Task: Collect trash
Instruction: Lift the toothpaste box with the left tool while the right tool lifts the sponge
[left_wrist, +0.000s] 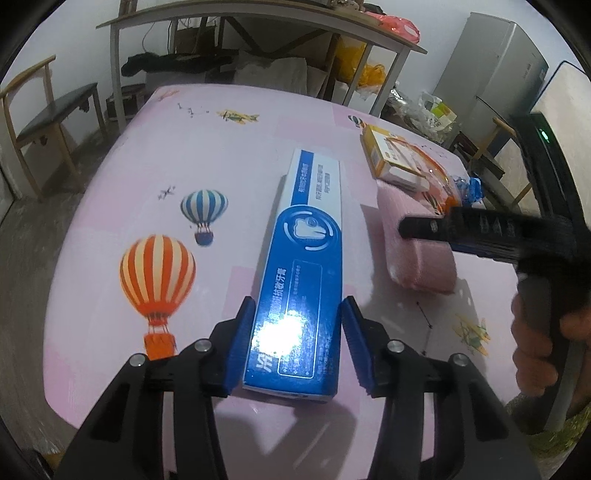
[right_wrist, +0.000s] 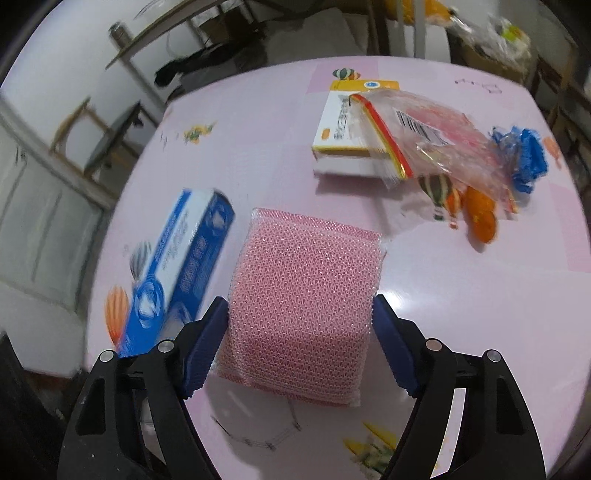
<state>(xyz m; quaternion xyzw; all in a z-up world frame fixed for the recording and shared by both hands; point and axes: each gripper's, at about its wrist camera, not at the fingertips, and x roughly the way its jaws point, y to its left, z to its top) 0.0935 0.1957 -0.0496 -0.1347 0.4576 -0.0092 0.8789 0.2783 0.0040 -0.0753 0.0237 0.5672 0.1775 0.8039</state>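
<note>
A: Left claw (left_wrist: 297, 308)?

B: Clamped on the toothpaste box (left_wrist: 306, 240). Blue pads look pressed to both long sides at the near end, and the rest of the box runs straight ahead of the claw. It grips across the narrow width because that's the only span the jaws can take. The box looks to be lying flat on the table, not lifted yet.

A: Right claw (right_wrist: 300, 306)?

B: Clamped on the pink scouring sponge (right_wrist: 306, 273), which is in clear wrap. The pads are on its two side edges and the mesh bulges between them. The claw is tipped steeply down, so I'd say it's a pick from above. The toothpaste box sits just left of this claw.

A: Other trash?

B: It's all ahead of the right claw and off to its right. There's a yellow-white carton (right_wrist: 351, 129) with a clear plastic bag (right_wrist: 436, 140) draped over its right end. Past the bag is a crumpled blue wrapper (right_wrist: 524, 155), and nearer is an orange scrap (right_wrist: 480, 218), maybe peel. None of it has been touched. My guess is one item per claw first, then back for this pile.

A: Surface?

B: A table with a glossy pink cloth (left_wrist: 184, 155) printed with balloons and planes. It gives glare, and it's probably slick.

A: Room?

B: Beyond the left claw there's a wooden chair (left_wrist: 48, 118) at far left, a metal-frame desk (left_wrist: 258, 22) with clutter under it, and a grey fridge (left_wrist: 491, 74) at far right. No bin is visible.
</note>
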